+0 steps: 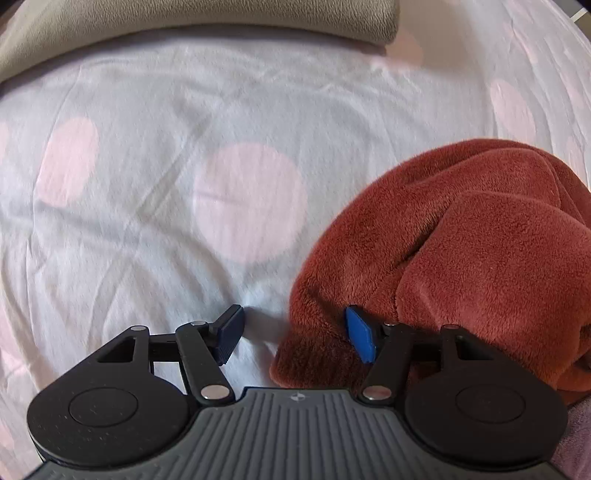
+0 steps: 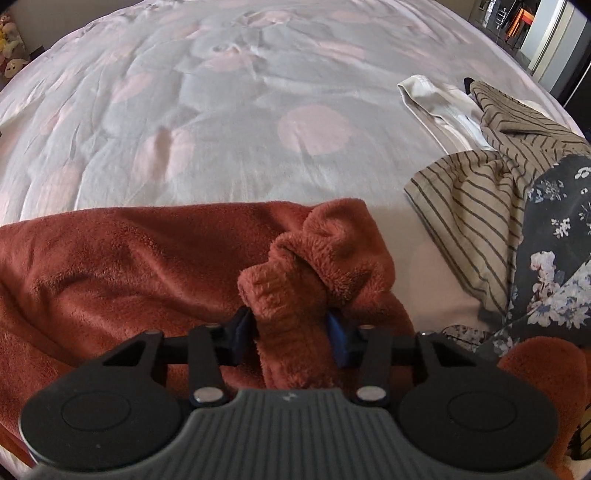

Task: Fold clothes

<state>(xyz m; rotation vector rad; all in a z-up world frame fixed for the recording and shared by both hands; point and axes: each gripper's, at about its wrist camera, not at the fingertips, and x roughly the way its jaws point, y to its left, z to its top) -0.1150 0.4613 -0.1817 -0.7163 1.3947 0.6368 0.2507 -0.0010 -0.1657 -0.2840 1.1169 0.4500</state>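
A rust-red fleece garment (image 1: 461, 236) lies bunched on the bed at the right of the left wrist view. My left gripper (image 1: 295, 334) is open, low over the sheet, with the garment's ribbed edge (image 1: 314, 354) between its fingers and against the right pad (image 1: 360, 334). In the right wrist view the same fleece (image 2: 122, 258) spreads across the near bed. My right gripper (image 2: 290, 332) is shut on a ribbed cuff or sleeve end (image 2: 284, 291) of it, which stands up between the pads.
The bed sheet (image 1: 166, 184) is pale blue with pink dots. A folded beige cloth (image 1: 207, 18) lies at the far edge. A striped tan garment (image 2: 476, 192), a dark floral one (image 2: 554, 236) and a white piece (image 2: 439, 107) lie at the right.
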